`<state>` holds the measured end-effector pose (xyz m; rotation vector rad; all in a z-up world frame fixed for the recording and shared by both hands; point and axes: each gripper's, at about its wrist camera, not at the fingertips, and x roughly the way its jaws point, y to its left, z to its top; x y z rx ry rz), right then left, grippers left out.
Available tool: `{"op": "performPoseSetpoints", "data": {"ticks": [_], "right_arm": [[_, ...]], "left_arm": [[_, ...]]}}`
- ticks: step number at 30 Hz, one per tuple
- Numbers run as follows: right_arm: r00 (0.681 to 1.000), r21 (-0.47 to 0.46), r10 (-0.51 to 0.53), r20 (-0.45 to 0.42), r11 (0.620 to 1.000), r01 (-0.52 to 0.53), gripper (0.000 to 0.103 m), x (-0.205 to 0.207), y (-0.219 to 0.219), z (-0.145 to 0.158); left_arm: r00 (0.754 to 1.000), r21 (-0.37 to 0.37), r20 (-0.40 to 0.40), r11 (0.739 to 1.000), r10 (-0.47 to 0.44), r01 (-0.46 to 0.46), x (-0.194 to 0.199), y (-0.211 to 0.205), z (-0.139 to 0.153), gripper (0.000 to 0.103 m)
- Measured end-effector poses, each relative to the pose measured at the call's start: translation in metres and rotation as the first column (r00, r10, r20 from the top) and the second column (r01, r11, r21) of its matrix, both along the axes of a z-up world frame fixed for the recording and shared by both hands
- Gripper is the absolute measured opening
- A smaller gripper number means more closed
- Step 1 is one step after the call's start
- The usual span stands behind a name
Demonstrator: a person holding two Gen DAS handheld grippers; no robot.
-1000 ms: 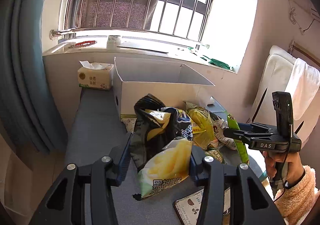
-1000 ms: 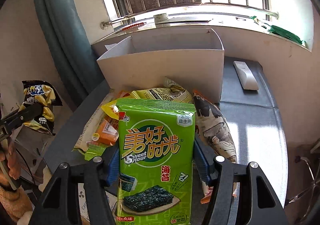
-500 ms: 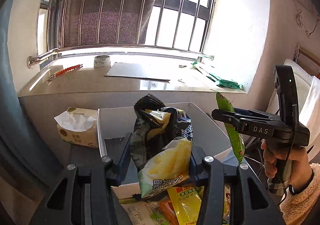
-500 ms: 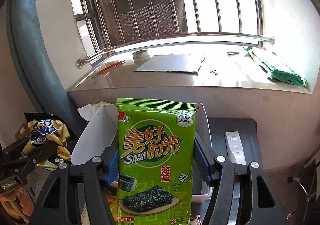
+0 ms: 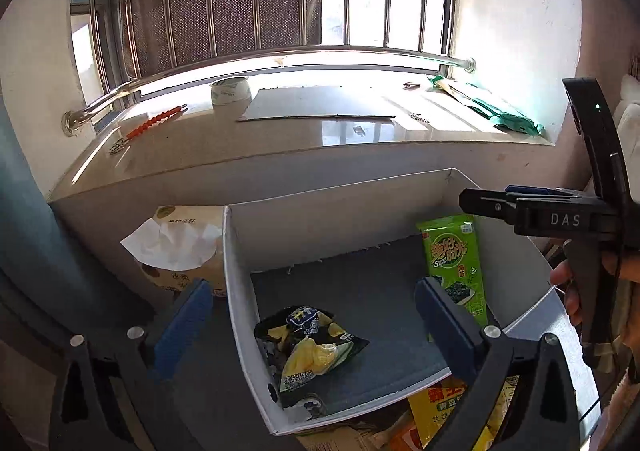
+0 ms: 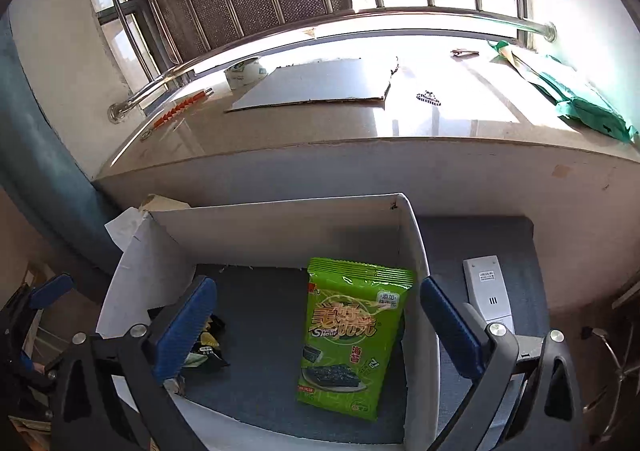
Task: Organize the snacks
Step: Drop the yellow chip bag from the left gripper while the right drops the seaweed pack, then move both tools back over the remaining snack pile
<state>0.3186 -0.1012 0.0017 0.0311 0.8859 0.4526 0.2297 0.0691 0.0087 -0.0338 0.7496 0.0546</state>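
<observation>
Left gripper: I had just opened it; chip bag lay free by box left wall.
Right gripper: just opened too; seaweed pack lay beside right wall, bare floor between.

Green foil seaweed snack packet lies flat, face up, against right wall inside open white cardboard box. Black-and-yellow crinkled chip bag lies crumpled at box's near left corner, well apart from packet.
</observation>
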Motion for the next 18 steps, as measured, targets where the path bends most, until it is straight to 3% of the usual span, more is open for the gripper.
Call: {"op": "performPoseSetpoints", "data": {"ticks": [4, 8, 11, 14, 18], "right_arm": [[0.998, 0.086, -0.002, 0.055, 0.996, -0.003, 0.103, -0.021, -0.013, 0.022], [0.994, 0.223, 0.036, 0.107, 0.973, -0.059, 0.103, -0.059, -0.030, 0.046], [0.977, 0.223, 0.038, 0.210, 0.971, -0.085, 0.103, -0.100, -0.040, 0.059], [0.970, 0.197, 0.081, 0.231, 0.972, -0.128, 0.103, -0.136, -0.050, 0.062], [0.957, 0.193, 0.091, 0.276, 0.970, -0.148, 0.103, -0.186, -0.071, 0.055]], "left_arm": [[0.999, -0.051, 0.047, 0.999, 0.001, 0.002, -0.019, 0.004, 0.016, 0.103], [0.988, -0.040, 0.152, 0.999, -0.010, 0.016, -0.053, -0.001, 0.034, 0.103], [0.978, -0.066, 0.206, 0.997, -0.023, 0.038, -0.082, -0.005, 0.042, 0.103], [0.964, -0.071, 0.265, 0.996, -0.026, 0.046, -0.114, -0.015, 0.042, 0.103], [0.968, -0.069, 0.244, 0.994, -0.062, 0.081, -0.153, -0.032, 0.035, 0.103]]}}
